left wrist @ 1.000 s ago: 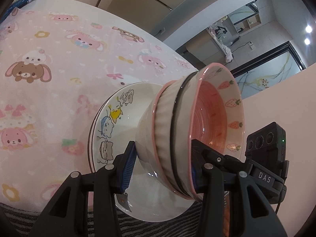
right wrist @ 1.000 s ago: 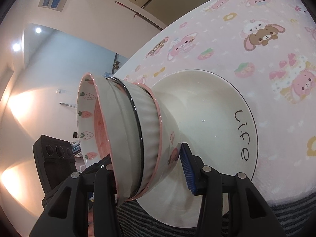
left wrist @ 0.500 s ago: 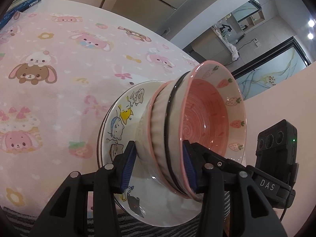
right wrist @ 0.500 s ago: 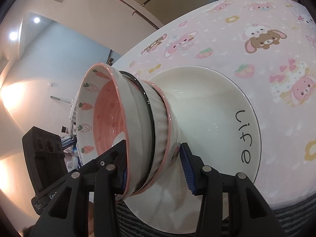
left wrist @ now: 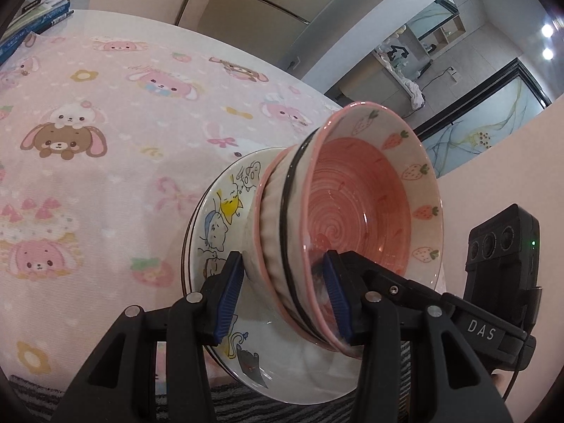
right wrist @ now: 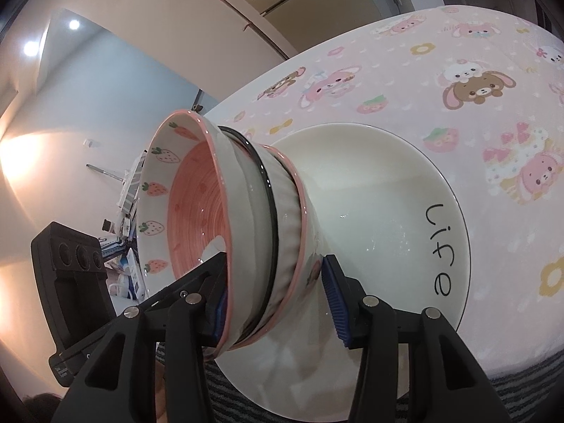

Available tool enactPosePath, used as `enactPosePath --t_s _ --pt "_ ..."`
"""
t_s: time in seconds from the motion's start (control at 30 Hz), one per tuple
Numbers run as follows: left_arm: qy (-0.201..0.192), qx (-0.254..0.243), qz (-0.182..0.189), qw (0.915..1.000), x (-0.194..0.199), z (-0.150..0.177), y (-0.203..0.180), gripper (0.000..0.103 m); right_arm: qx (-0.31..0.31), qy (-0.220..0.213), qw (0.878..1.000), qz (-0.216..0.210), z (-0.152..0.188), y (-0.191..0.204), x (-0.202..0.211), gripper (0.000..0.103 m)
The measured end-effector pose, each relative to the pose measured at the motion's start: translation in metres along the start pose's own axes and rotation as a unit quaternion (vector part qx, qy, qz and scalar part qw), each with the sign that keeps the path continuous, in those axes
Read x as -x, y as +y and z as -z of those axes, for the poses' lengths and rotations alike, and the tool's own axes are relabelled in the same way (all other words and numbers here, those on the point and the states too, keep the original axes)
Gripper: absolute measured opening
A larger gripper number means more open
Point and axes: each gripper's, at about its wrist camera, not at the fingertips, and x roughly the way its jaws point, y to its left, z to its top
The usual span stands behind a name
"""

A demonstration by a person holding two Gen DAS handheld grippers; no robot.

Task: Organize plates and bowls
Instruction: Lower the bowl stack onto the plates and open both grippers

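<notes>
Three nested bowls stand on a stack of plates at the near edge of the table. The top bowl (left wrist: 359, 211) (right wrist: 197, 204) is pink inside with strawberries; under it sit a black-rimmed bowl and a ribbed pink-rimmed bowl (left wrist: 271, 218) (right wrist: 289, 211). The uppermost plate (left wrist: 218, 218) shows cartoon cats on one side and the word "life" (right wrist: 405, 211) on the other. My left gripper (left wrist: 282, 282) is shut on the bowl stack, one pad inside the top bowl, the other against the lowest bowl's outer wall. My right gripper (right wrist: 275, 282) clamps the opposite side the same way.
A pink tablecloth (left wrist: 88, 123) with bunnies and bears covers the round table. Books (left wrist: 31, 24) lie at its far left edge. A grey striped fabric (left wrist: 246, 398) shows below the near table edge. Cabinets and a doorway are behind.
Both wrist views have rolled a little, so more of the top bowl's pink inside faces each camera. Both grips on the bowl stack stay the same.
</notes>
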Motion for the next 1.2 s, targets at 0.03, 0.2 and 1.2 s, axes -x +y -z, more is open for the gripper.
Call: enactPosePath --t_s 0.03,0.2,1.2 --pt "-0.001 -0.002 0.000 1.0000 0.000 0.000 0.000 0.045 0.001 -0.001 1.000 0.000 0.000 0.000 0.000 0.049" --pt "-0.005 -0.003 0.002 1.0000 0.000 0.000 0.000 0.045 0.000 -0.006 1.000 0.001 0.001 0.001 0.001 0.049" --pt "-0.208 -0.152 -0.123 0.9584 0.063 0.014 -0.045 0.075 0.095 -0.186 0.975 0.081 0.006 0.027 0.088 0.060"
